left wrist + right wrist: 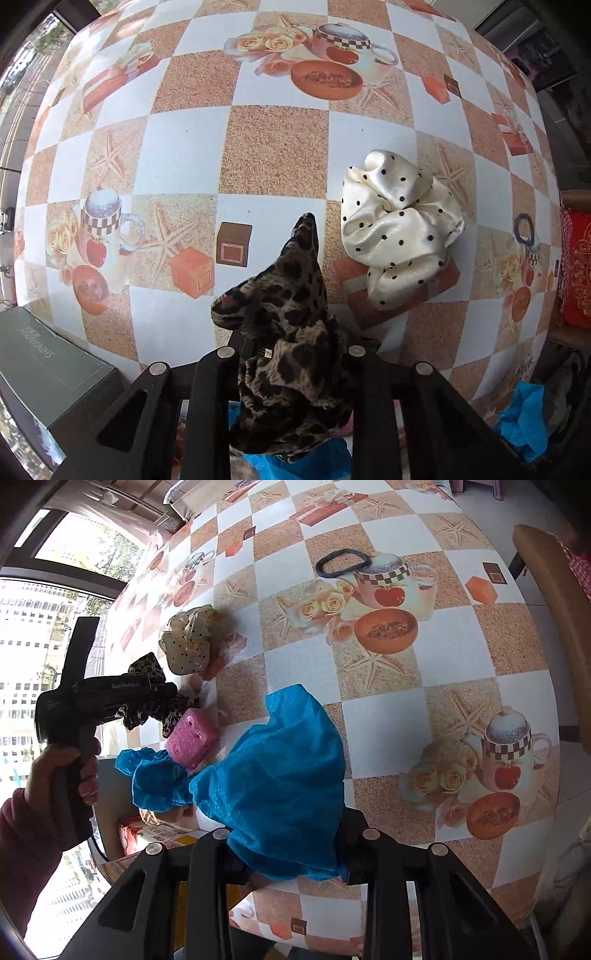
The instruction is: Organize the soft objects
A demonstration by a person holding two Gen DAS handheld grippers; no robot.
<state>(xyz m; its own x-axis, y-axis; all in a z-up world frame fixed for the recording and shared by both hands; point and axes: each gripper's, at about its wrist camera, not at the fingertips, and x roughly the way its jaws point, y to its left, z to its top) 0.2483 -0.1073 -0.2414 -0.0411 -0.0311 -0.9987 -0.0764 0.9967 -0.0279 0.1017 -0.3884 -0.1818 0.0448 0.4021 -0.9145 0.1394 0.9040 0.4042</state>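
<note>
My left gripper [291, 354] is shut on a leopard-print scrunchie [291, 332] and holds it above the table; it shows from the side in the right wrist view [162, 698]. A cream polka-dot scrunchie [399, 229] lies on the tablecloth to the right of it, also seen in the right wrist view [188, 644]. My right gripper [291, 834] is shut on a crumpled blue cloth [273, 775]. A pink sponge block [192, 738] lies by the blue cloth, under the left gripper.
The table [184, 147] has a checkered printed cloth. A black hair tie [341, 563] lies far on it, also seen in the left wrist view [524, 227]. A green box [48, 369] sits at the near left. A chair [554, 609] stands to the right.
</note>
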